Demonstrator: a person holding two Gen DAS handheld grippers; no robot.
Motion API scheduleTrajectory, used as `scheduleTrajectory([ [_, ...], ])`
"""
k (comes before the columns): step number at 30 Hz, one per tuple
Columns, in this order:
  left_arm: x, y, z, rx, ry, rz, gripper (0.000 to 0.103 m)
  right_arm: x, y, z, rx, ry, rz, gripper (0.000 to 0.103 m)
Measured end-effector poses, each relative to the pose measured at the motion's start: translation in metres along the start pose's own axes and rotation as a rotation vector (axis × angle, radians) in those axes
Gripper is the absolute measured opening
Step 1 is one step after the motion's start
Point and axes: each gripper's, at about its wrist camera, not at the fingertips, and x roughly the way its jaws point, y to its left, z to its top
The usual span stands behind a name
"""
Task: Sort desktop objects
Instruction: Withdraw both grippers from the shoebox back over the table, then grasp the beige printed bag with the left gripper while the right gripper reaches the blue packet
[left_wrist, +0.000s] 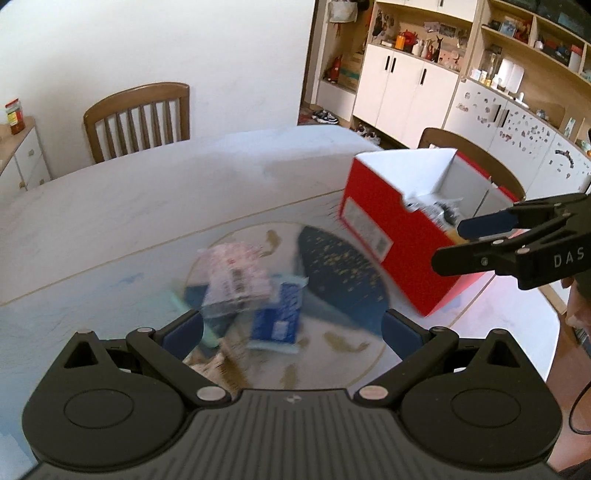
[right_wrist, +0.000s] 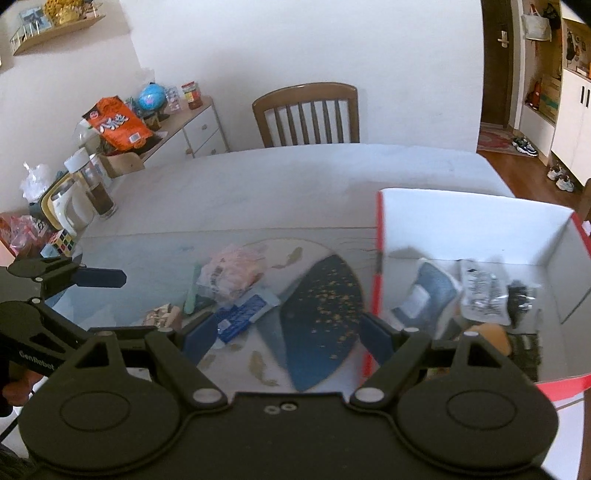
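A red box (left_wrist: 391, 236) with a white inside stands on the table at the right; it also shows in the right wrist view (right_wrist: 476, 221) and holds several packets. A pink packet (left_wrist: 232, 273), a blue packet (left_wrist: 277, 317) and a green stick (left_wrist: 192, 317) lie blurred on the table. The pink packet (right_wrist: 232, 273) and blue packet (right_wrist: 243, 314) also show in the right wrist view. My left gripper (left_wrist: 291, 330) is open and empty above the pile. My right gripper (right_wrist: 286, 341) is open and empty beside the box's left wall.
A round mat (right_wrist: 317, 317) with a dark blue patch lies under the objects. A wooden chair (right_wrist: 306, 114) stands behind the table. Jars, a kettle and a cube puzzle (right_wrist: 64, 242) crowd the table's left end. A sideboard (right_wrist: 184, 125) stands at the wall.
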Motion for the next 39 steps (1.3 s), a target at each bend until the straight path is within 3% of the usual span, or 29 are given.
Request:
scheduleTrajectory([
  [19, 0.026, 0.072, -0.037, -0.090, 0.092, -0.030, 0.103, 0.072, 0.054, 0.001, -0.005, 0.104, -0.016, 0.084],
  [32, 0.053, 0.087, -0.046, -0.131, 0.146, -0.048, 0.103, 0.130, 0.073, -0.001, 0.013, 0.178, -0.028, 0.084],
  [39, 0.060, 0.092, -0.049, -0.148, 0.144, -0.075, 0.103, 0.155, 0.080, -0.002, 0.028, 0.211, -0.079, 0.084],
])
